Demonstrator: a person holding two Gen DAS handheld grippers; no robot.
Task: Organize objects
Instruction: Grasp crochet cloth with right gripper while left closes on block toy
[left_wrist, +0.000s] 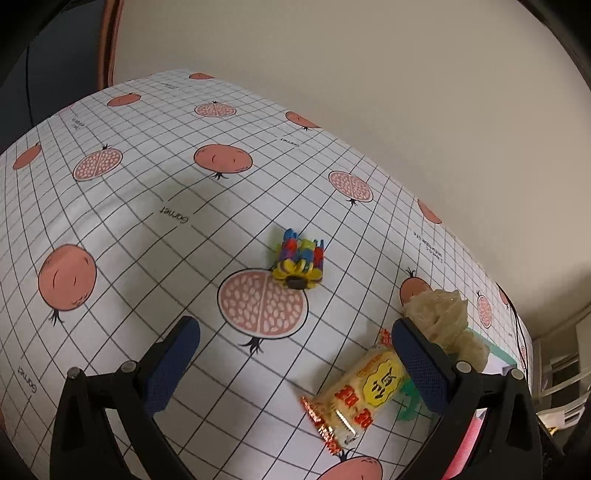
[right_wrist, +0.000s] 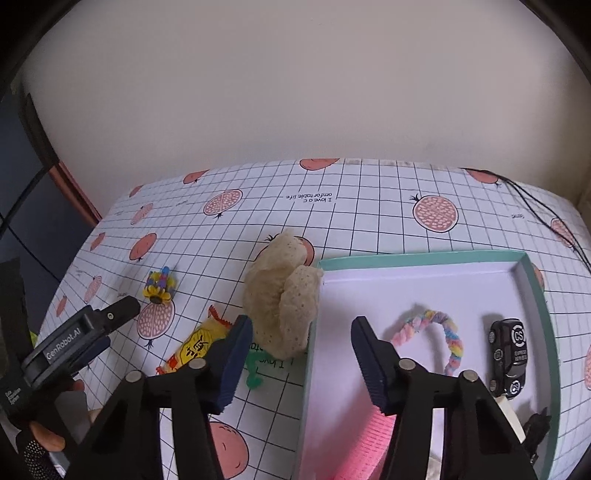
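A yellow snack packet (left_wrist: 364, 391) (right_wrist: 195, 345) lies on the pomegranate-print tablecloth, just inside the right finger of my open left gripper (left_wrist: 295, 350), which holds nothing. A small colourful toy with a yellow flower (left_wrist: 301, 260) (right_wrist: 159, 286) sits farther ahead. A beige loofah sponge (left_wrist: 445, 319) (right_wrist: 282, 299) leans against the left wall of the teal-rimmed box (right_wrist: 424, 255). My right gripper (right_wrist: 301, 356) is open over that wall, empty. Inside the box lie a pastel twisted loop (right_wrist: 439, 332), a black toy car (right_wrist: 509, 354) and a pink item (right_wrist: 364, 446).
A green squiggly piece (right_wrist: 253, 373) (left_wrist: 408, 404) lies beside the box. The left gripper body (right_wrist: 77, 339) and a hand show at the lower left of the right wrist view. Black cables (right_wrist: 546, 214) trail over the far right table edge. A plain wall stands behind.
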